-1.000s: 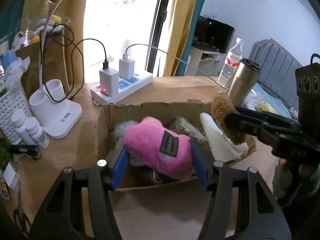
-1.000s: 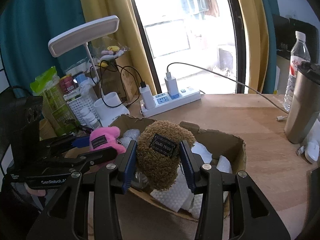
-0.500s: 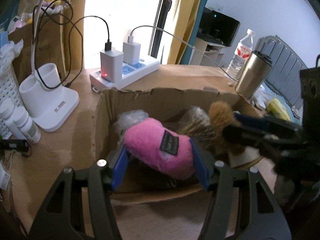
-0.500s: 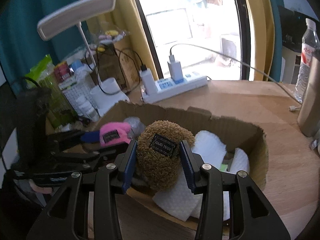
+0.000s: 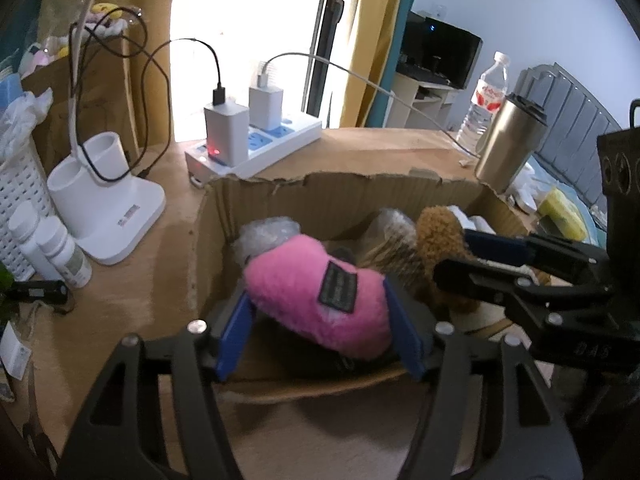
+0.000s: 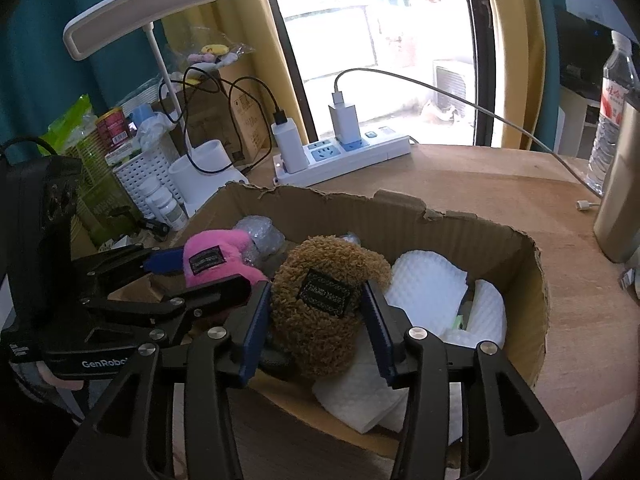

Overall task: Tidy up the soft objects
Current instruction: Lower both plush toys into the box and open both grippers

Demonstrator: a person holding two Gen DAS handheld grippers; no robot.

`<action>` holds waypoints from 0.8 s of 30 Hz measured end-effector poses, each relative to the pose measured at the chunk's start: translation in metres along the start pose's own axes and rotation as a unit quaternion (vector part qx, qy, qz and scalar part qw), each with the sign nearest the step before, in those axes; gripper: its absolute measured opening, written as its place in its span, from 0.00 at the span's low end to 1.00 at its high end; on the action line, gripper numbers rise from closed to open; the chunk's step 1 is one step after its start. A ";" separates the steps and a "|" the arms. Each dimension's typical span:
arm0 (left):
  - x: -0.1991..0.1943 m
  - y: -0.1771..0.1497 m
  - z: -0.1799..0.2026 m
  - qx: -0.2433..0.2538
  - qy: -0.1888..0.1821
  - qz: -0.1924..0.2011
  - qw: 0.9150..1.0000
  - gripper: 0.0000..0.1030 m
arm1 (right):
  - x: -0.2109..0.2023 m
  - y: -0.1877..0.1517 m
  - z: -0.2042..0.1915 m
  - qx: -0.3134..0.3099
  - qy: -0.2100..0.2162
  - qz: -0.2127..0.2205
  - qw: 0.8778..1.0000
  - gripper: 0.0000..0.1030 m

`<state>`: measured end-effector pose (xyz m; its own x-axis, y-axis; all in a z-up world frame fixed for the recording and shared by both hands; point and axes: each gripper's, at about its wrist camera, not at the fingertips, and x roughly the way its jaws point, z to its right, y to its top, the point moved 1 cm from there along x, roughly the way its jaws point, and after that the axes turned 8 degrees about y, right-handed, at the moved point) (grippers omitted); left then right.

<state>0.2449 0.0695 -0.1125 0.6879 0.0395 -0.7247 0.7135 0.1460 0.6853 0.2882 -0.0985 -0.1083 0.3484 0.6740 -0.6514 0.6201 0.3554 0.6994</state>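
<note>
Over the torn cardboard box (image 6: 460,236), the left gripper (image 5: 320,320) clamps a pink plush toy (image 5: 316,292) while the right gripper (image 6: 316,316) squeezes a brown plush toy (image 6: 320,300), both toys just inside the near wall. Placing them well likely means lowering each onto the white padding (image 6: 428,288) beyond the right fingers, then releasing one at a time so neither gripper bumps its neighbour.
</note>
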 end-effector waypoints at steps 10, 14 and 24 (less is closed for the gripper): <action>-0.017 -0.003 -0.011 -0.018 0.009 0.014 1.000 0.69 | -0.010 -0.001 -0.010 -0.008 -0.008 0.004 1.000 0.54; -0.027 -0.005 -0.012 -0.019 0.011 0.022 1.000 0.70 | -0.017 -0.003 -0.014 -0.009 -0.013 0.009 1.000 0.57; -0.052 -0.012 -0.012 -0.024 0.008 0.041 0.999 0.74 | -0.035 -0.008 -0.025 -0.017 -0.023 0.021 0.999 0.58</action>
<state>0.1993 0.0774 -0.0838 0.7415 0.0686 -0.6675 0.6473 0.1887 0.7385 0.2536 -0.1089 -0.0844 0.4061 0.6591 -0.6330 0.5803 0.3491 0.7358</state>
